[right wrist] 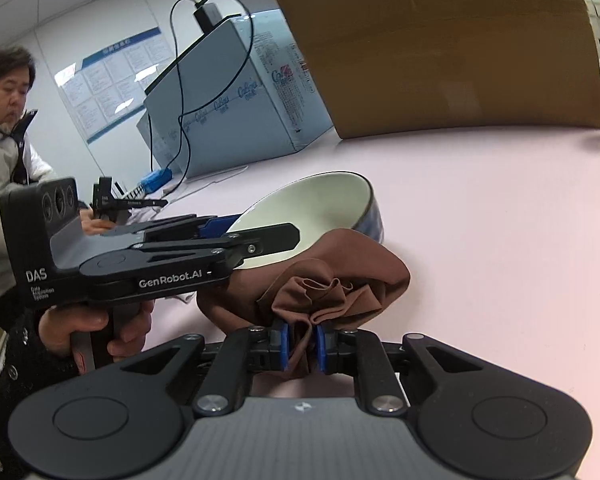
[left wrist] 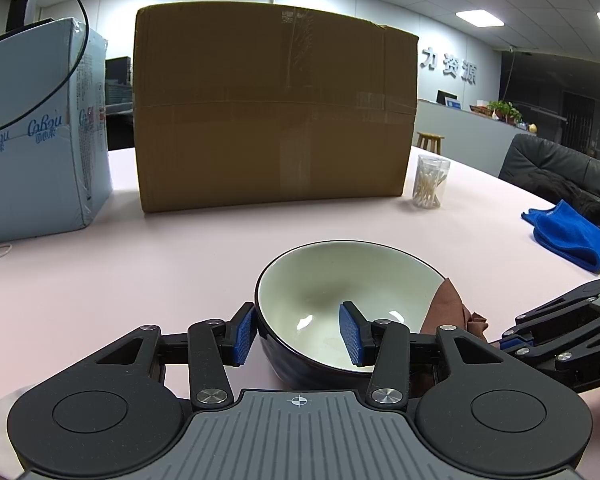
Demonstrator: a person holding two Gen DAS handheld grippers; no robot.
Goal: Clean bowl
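Two sets of fingers work around one white ceramic bowl with a dark outer wall (left wrist: 332,304), which sits on the pale pink tabletop (left wrist: 140,272), tipped so its opening faces partly sideways in the right wrist view.

Left gripper (left wrist: 300,334): fingers straddle the bowl's near rim, w/ one blue pad (left wrist: 244,334) outside against the dark wall and the other blue pad (left wrist: 350,334) inside the white basin. Pads look closed on the rim; bowl wall is pinched between them.

Right gripper (right wrist: 302,346): fingers nearly pressed together, pinching a bunched brown cloth (right wrist: 332,280). Cloth bulges fwd from the pads and touches the bowl's rim on the side nearest that gripper; part of it lies on the tabletop beside the bowl.

Inside the bowl: no solid contents, only a faint dull smear low on the basin, glare spots on the glaze.

Beyond the bowl stands a big brown cardboard box (left wrist: 272,108), closed. Left of the bowl, farther back, is a light blue printed carton (left wrist: 36,132) w/ a black cable over it. Right of the bowl, beside the box, is a clear plastic jar (left wrist: 430,182) holding cotton swabs. Far right of the bowl lies a folded blue cloth (left wrist: 568,236).
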